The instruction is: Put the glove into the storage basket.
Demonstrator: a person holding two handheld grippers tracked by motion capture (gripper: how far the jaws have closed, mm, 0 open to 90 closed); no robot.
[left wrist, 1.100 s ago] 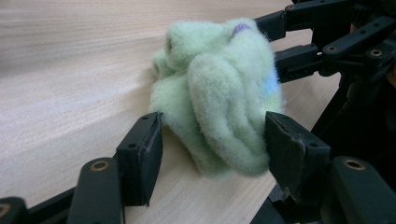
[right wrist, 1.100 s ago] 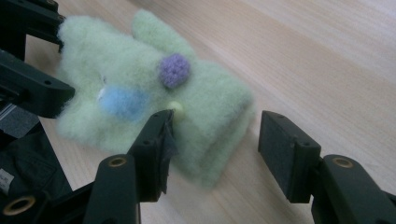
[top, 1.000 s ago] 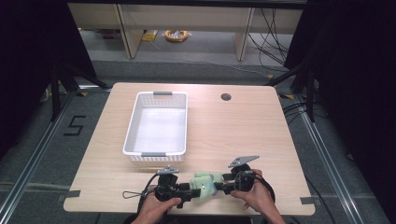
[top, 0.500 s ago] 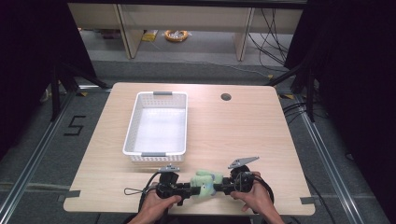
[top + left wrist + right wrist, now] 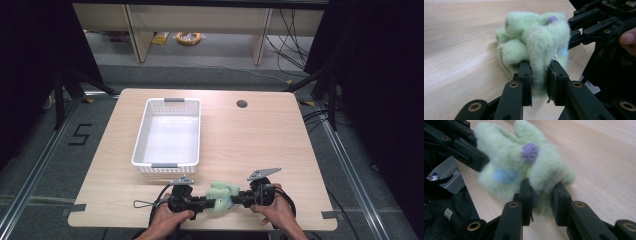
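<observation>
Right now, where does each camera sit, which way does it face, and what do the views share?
High view: fixed above the near table edge, looking forward and down on the table and white basket; both forearms, the left hand-held gripper and the right hand-held gripper show.
Left gripper view: rides that gripper, looking along its jaws at the green fuzzy toy; a fingertip shows.
Right gripper view: rides that gripper, jaws pinching the toy.
Shared: the toy and tabletop.
</observation>
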